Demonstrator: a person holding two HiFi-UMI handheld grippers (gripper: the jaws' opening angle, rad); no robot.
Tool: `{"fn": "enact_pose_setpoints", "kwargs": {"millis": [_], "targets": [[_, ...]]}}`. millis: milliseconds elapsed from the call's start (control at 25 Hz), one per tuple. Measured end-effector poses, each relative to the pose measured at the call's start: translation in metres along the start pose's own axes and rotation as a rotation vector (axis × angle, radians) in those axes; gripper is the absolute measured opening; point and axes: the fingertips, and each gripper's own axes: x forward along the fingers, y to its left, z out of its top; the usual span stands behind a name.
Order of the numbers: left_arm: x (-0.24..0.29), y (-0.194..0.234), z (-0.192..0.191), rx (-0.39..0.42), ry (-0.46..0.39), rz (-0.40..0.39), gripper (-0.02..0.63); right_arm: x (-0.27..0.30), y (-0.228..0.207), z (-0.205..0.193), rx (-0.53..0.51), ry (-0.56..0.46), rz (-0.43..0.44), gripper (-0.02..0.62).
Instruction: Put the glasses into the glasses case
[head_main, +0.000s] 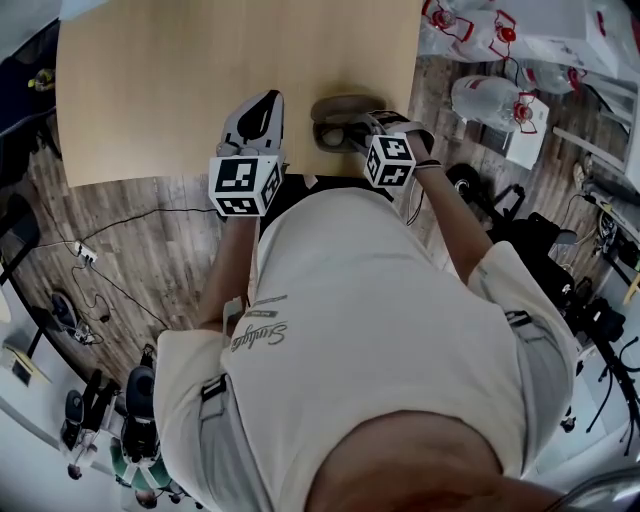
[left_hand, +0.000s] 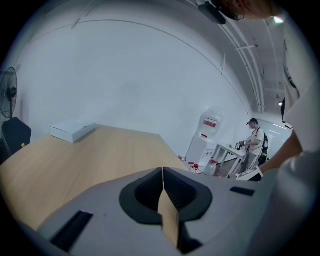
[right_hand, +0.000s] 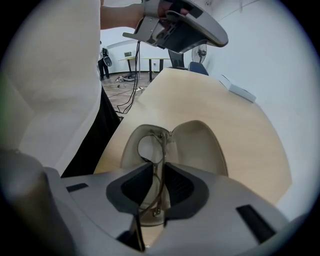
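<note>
Wooden table (head_main: 180, 90) is bearing the open glasses case (right_hand: 200, 145); right gripper (right_hand: 159, 172) is clamping the glasses (right_hand: 150, 148) (left gripper (left_hand: 163, 175) closed, empty).

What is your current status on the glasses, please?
Right gripper shut on glasses, over the open glasses case. Left gripper shut, empty. Nothing blocking the case.

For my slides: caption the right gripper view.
Right gripper, shut on the glasses, holds them at the open glasses case.

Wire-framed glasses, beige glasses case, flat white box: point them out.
Wire-framed glasses (right_hand: 150, 148): right gripper view, lens.
Beige glasses case (right_hand: 197, 142): right gripper view, empty shell.
Flat white box (left_hand: 72, 128): left gripper view, top.
</note>
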Motion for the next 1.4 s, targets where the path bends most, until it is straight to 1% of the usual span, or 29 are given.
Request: {"fn": "enact_pose_setpoints", "kwargs": {"millis": [280,360,480,600,720,800,920,1000,1080,1200,1320,1400], "targets": [[-0.005,0.0,0.001,0.02,-0.013,-0.039,0.017,-0.009,-0.009,-0.004,0.057,0.03,-0.112,0.072],[-0.008,-0.003,0.0,0.026,-0.014,-0.052,0.015,-0.013,-0.012,-0.005,0.077,0.032,-0.156,0.072],[-0.012,-0.007,0.0,0.04,-0.017,-0.071,0.016,-0.02,-0.015,-0.006,0.108,0.021,-0.221,0.072],[-0.015,-0.008,0.002,0.047,-0.026,-0.079,0.017,-0.027,-0.016,-0.005,0.134,0.013,-0.262,0.066],[-0.016,-0.005,0.003,0.05,-0.031,-0.082,0.017,-0.037,-0.023,-0.001,0.208,-0.023,-0.308,0.054],[-0.017,-0.005,0.005,0.055,-0.036,-0.088,0.015,-0.047,-0.029,0.005,0.292,-0.073,-0.332,0.04],[-0.019,-0.009,0.008,0.069,-0.04,-0.1,0.015,-0.066,-0.035,0.014,0.448,-0.17,-0.36,0.033],[-0.02,-0.01,0.013,0.081,-0.047,-0.108,0.016,-0.081,-0.04,0.018,0.533,-0.236,-0.397,0.017],[-0.022,-0.01,0.02,0.094,-0.06,-0.114,0.017,-0.098,-0.049,0.023,0.609,-0.322,-0.441,-0.003],[-0.023,-0.011,0.03,0.114,-0.076,-0.119,0.016,-0.13,-0.062,0.031,0.736,-0.468,-0.508,-0.003],[-0.025,-0.009,0.04,0.131,-0.09,-0.116,0.016,-0.163,-0.074,0.037,0.834,-0.591,-0.563,-0.005],[-0.027,-0.008,0.047,0.141,-0.1,-0.118,0.016,-0.178,-0.079,0.042,0.866,-0.647,-0.584,-0.005]]}}
